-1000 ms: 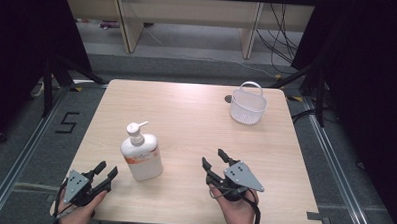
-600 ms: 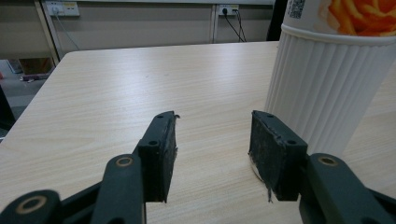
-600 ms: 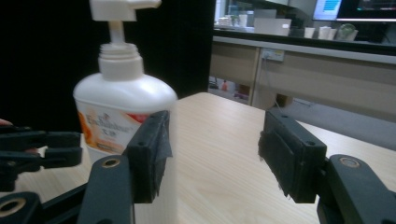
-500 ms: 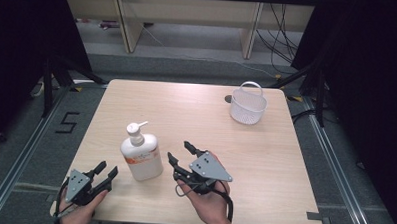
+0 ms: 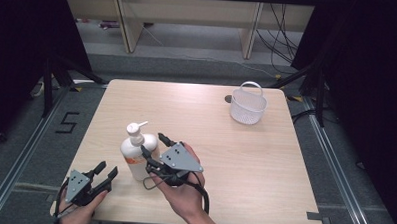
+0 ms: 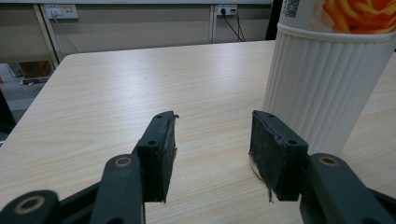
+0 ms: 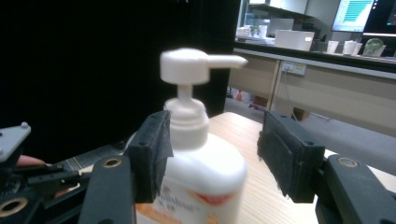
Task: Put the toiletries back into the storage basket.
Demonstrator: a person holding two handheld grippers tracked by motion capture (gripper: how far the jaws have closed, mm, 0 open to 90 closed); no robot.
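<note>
- Your right gripper [image 5: 154, 146] is spread wide, with the pump bottle [image 5: 136, 152] sitting between the jaws. Nothing's pinched yet: in the right gripper view there's a clear gap on the right side, and the left pad [image 7: 150, 154] is close in by the collar.
- The bottle stands upright on the table [image 5: 265, 159], toward the near left, well apart from the white basket [image 5: 248, 104] at the far right.
- Biggest risk I'd guess: you're lined up high, around the neck and shoulder. Close there and the pads could ride up the slope and pop off, or grab just the skinny collar so the bottle swings when lifted.
- It's a tall thing on a smallish base. If one pad lands first, it'll shove the bottle sideways and maybe tip it toward the left edge of the table.
- Watch the pump head [image 7: 198, 63]. Bump it from below or press it and you could squirt soap on the wood.
- Your left gripper [image 5: 104, 171] is also spread with nothing in it, parked near the bottle's base; in the left gripper view the ribbed wall [image 6: 322, 88] is just beside the right jaw. A tipping bottle could hit it, or the two grippers could knock each other.
- Smooth plastic plus a squeeze on a rounded shoulder probably means slipping, so go lower on the body if you can.
</note>
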